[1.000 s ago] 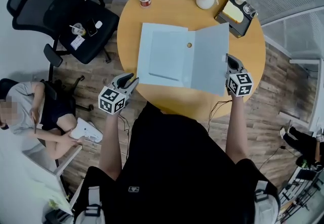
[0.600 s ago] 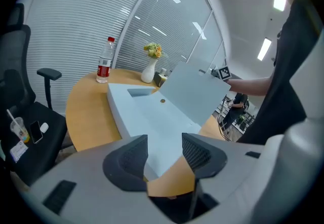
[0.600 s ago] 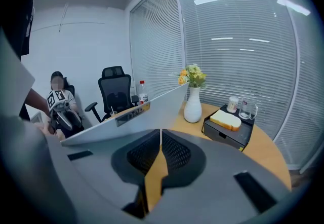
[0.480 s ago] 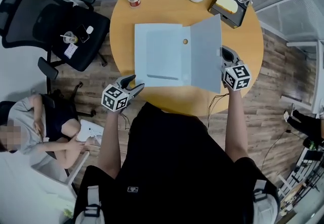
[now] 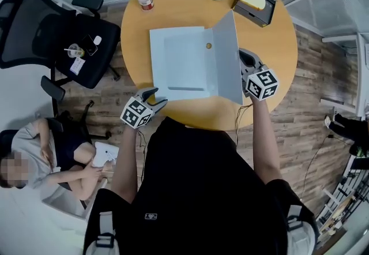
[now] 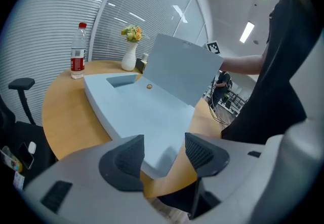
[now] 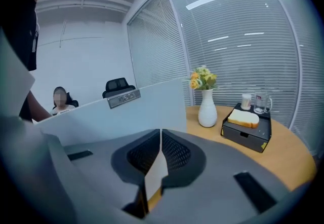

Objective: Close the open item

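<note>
One flat, pale-blue folder [image 5: 184, 63] lay open on one round wooden bench [image 5: 277, 55]. The right tool [image 5: 245, 59] pinched its stiff cover [image 5: 226, 55]. The left tool [image 5: 157, 97] was opening, gripping nothing.

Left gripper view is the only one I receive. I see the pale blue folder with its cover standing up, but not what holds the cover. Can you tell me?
Observer: The right gripper is shut on the outer edge of the cover; the thin sheet runs between its jaws.
Operator: And my left gripper, does it grip the folder?
Observer: No. In the head view the left gripper is at the near edge of the table, beside the near corner of the folder. Its jaws are opening and nothing is clamped between them.
Operator: What stands behind the raised cover?
Observer: A black tray with a yellow block on it, to the right of the white vase.
</note>
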`<state>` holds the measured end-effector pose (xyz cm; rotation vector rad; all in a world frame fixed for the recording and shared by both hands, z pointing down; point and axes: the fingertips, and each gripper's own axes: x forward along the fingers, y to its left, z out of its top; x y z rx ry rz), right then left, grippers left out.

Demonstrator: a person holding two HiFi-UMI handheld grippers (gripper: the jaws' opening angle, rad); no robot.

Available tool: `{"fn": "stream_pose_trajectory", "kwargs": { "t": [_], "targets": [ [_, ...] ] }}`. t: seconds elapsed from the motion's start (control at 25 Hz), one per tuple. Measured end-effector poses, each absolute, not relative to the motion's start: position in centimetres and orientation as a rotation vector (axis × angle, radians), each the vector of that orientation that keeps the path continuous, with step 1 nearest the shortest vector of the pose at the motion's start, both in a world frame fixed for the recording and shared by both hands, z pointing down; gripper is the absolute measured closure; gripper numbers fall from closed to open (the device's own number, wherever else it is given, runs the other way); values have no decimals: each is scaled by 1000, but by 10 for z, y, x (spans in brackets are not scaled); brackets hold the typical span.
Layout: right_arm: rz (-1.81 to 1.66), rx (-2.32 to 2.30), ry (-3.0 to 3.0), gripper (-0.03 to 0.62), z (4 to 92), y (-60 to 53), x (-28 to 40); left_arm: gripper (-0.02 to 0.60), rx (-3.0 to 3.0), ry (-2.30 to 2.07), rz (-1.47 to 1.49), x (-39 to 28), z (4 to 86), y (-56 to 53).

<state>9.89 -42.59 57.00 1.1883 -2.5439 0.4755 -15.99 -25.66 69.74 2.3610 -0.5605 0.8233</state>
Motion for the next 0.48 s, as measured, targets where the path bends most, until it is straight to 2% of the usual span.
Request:
{"fn": "stream_pose_trajectory", "kwargs": {
  "t": [0.48],
  "targets": [
    [421, 1099, -2537, 585, 580, -422, 56, 310, 2425, -632, 767, -168, 691, -264]
  ]
}}
